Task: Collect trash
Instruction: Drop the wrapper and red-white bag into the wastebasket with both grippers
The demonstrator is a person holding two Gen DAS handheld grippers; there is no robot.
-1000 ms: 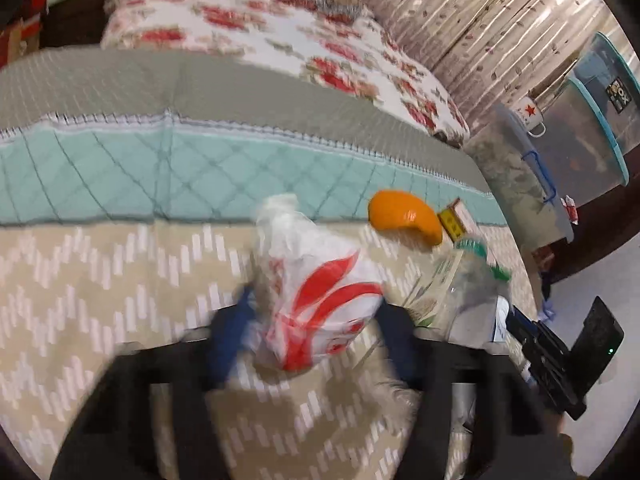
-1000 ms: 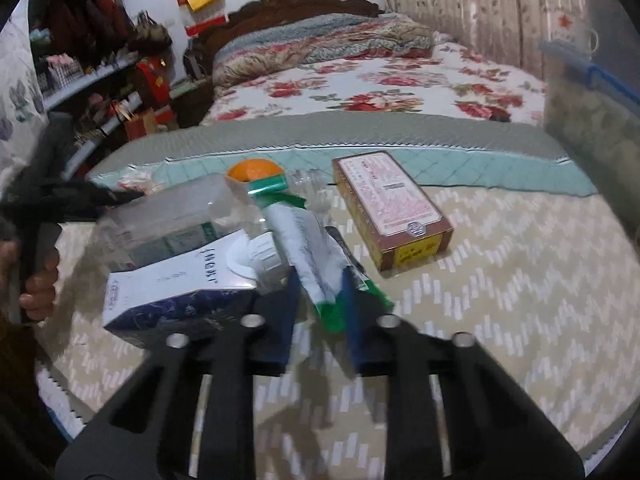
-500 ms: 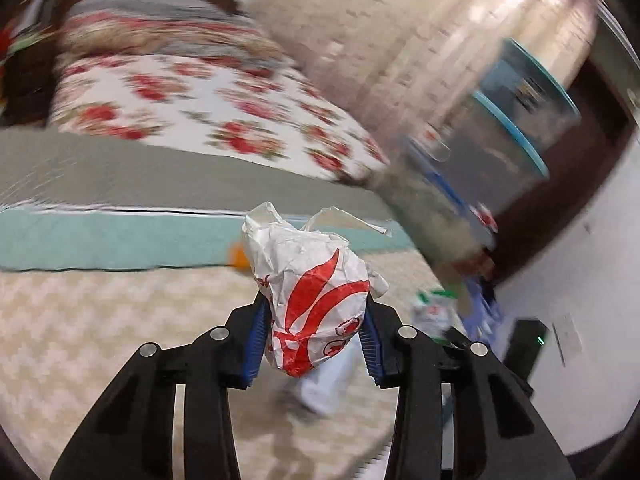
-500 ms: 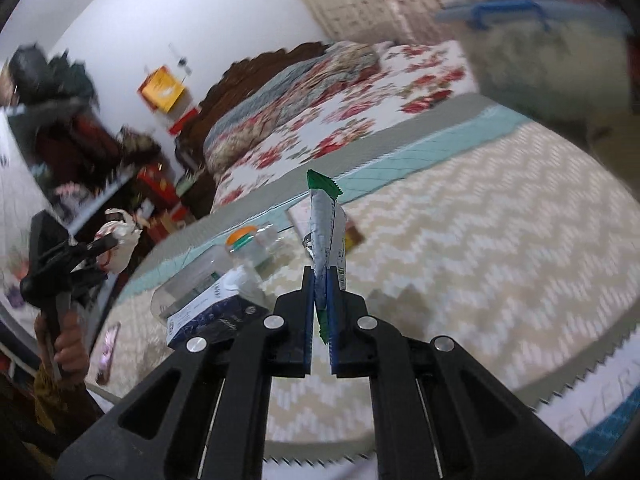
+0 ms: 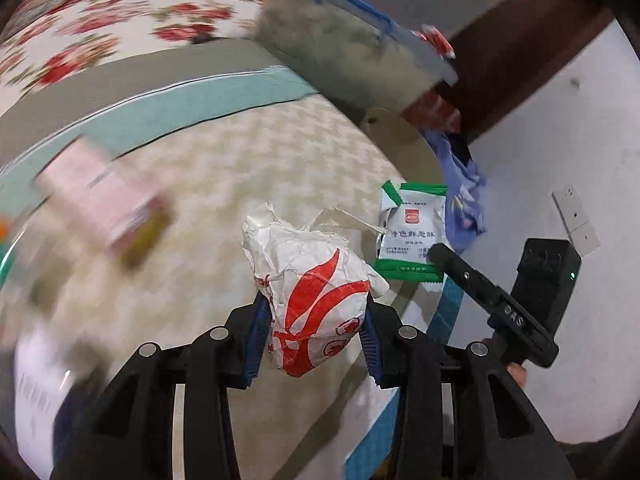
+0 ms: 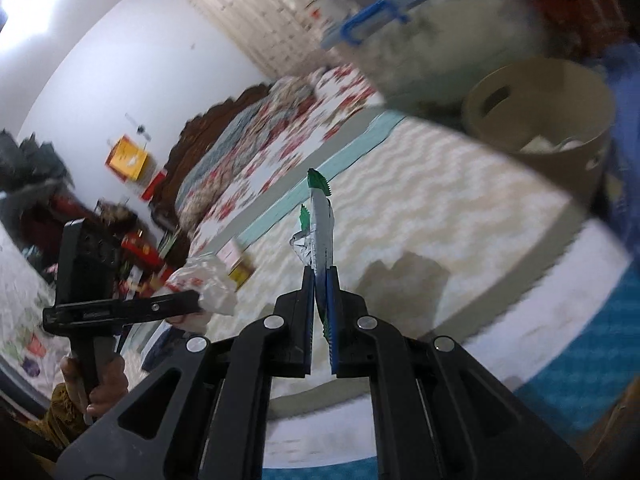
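The left gripper (image 5: 316, 338) is clamped on a crumpled white paper wrapper with a red flame-like print (image 5: 316, 300) — its blue pads press the wad from both sides, and the paper bulges up above the fingertips. The right gripper (image 6: 320, 304) is pinched tight on a flat white sachet with green serrated ends (image 6: 320, 232), held edge-on so it stands up from between the pads; from the left wrist view the same sachet (image 5: 412, 236) shows its printed face, with the black right gripper (image 5: 492, 300) below it. Both pieces of trash are held up off the cream zigzag-patterned bedspread (image 6: 440, 224). A tan round bin (image 6: 560, 120) stands just past the bed's edge, with some pale scraps lying inside it. Above it sits a clear storage box with a blue latch (image 6: 420, 48). A blurred pink carton (image 5: 100, 204) lies on the bedspread to the left.
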